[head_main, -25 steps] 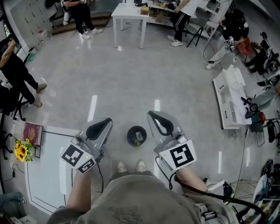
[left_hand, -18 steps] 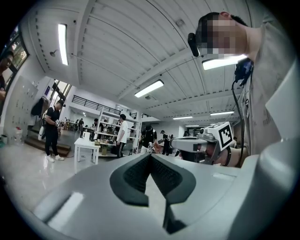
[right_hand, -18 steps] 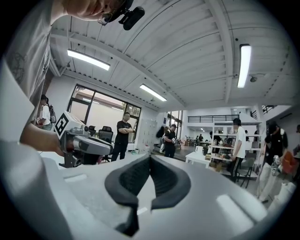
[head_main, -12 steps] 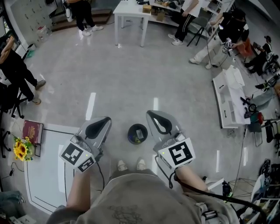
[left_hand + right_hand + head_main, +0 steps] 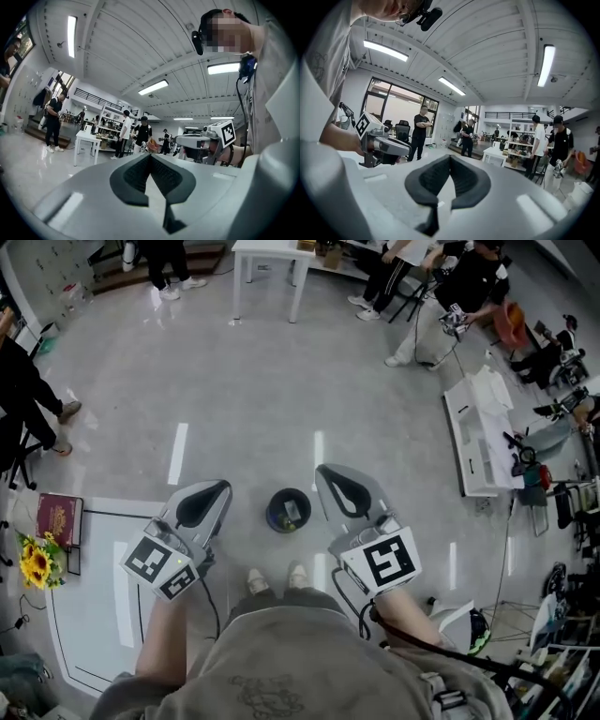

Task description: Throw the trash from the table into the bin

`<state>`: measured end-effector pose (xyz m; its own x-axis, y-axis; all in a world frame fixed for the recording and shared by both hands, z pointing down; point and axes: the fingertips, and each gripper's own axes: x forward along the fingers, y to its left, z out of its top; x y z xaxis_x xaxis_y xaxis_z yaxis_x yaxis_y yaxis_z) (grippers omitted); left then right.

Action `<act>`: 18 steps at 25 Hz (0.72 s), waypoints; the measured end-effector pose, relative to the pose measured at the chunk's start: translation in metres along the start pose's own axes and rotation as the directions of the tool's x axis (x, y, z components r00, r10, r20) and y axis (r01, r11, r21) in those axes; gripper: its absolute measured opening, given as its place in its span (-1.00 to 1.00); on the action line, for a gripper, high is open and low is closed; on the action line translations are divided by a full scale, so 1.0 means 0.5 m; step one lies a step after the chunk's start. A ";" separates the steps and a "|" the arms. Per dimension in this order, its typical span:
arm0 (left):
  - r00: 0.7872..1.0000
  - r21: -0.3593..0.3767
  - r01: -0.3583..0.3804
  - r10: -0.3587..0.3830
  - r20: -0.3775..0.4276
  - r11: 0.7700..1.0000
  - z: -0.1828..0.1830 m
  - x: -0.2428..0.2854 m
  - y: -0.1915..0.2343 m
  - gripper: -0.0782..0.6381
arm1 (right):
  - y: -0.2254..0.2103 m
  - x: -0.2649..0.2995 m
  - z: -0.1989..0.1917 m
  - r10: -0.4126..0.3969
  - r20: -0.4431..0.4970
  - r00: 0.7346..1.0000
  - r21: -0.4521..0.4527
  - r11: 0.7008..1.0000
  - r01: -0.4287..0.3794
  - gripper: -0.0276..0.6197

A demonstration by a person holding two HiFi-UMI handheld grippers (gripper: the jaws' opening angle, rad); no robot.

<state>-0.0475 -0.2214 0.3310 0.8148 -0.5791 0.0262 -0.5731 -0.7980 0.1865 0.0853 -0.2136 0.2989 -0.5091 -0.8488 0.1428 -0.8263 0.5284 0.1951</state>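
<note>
Quick count from my end: I'm holding two grippers, the left gripper (image 5: 217, 491) and the right gripper (image 5: 328, 479), and they carry two marker cubes (image 5: 161, 565) (image 5: 382, 562) between them. Besides that I count one dark round bin (image 5: 288, 510), one red book (image 5: 53, 518), one bunch of sunflowers (image 5: 36, 563) and my own two shoes (image 5: 256, 580) (image 5: 298, 575).

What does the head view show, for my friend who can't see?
A person looks down at a small dark bin on the floor by their feet, with the left gripper and right gripper held either side, both shut and empty.
</note>
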 end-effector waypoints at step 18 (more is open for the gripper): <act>0.999 0.003 0.019 -0.019 -0.026 1.000 -0.017 0.056 -0.067 -0.79 | -0.046 -0.111 -0.025 -0.041 -0.008 0.999 0.008 0.999 0.041 -0.91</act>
<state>-0.0050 -0.2095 0.3339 0.8275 -0.5594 0.0479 -0.5577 -0.8094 0.1837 0.1356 -0.1785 0.2988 -0.4732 -0.8694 0.1425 -0.8482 0.4933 0.1927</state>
